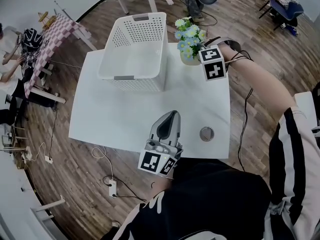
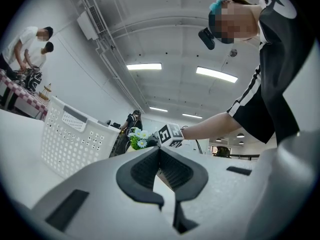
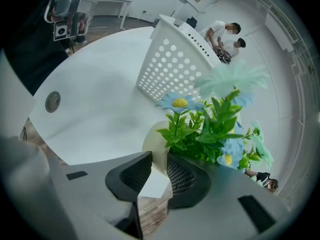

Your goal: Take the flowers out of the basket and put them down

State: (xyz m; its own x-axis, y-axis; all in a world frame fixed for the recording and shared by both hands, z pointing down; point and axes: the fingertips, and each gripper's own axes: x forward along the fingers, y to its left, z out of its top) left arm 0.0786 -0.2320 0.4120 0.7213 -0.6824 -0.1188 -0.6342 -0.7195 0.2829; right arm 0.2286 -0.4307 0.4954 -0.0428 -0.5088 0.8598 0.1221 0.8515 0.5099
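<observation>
The flowers (image 1: 189, 35), blue and white blooms with green leaves in a cream pot (image 1: 189, 59), are outside the white perforated basket (image 1: 132, 51), just to its right over the table's far right part. My right gripper (image 1: 197, 53) is shut on the pot's rim (image 3: 154, 146), one jaw inside and one outside, with the flowers (image 3: 215, 121) rising past the jaws. Whether the pot's base touches the table is hidden. My left gripper (image 1: 172, 116) hovers near the table's front edge, shut and holding nothing; its tips (image 2: 160, 149) point toward the flowers (image 2: 137, 138) and the basket (image 2: 75, 139).
A white table (image 1: 115, 114) carries the basket at the back and a small round metal disc (image 1: 206, 133) near the front right. Wooden floor with cables surrounds it. People stand at a checked-cloth table (image 1: 52, 36) to the left.
</observation>
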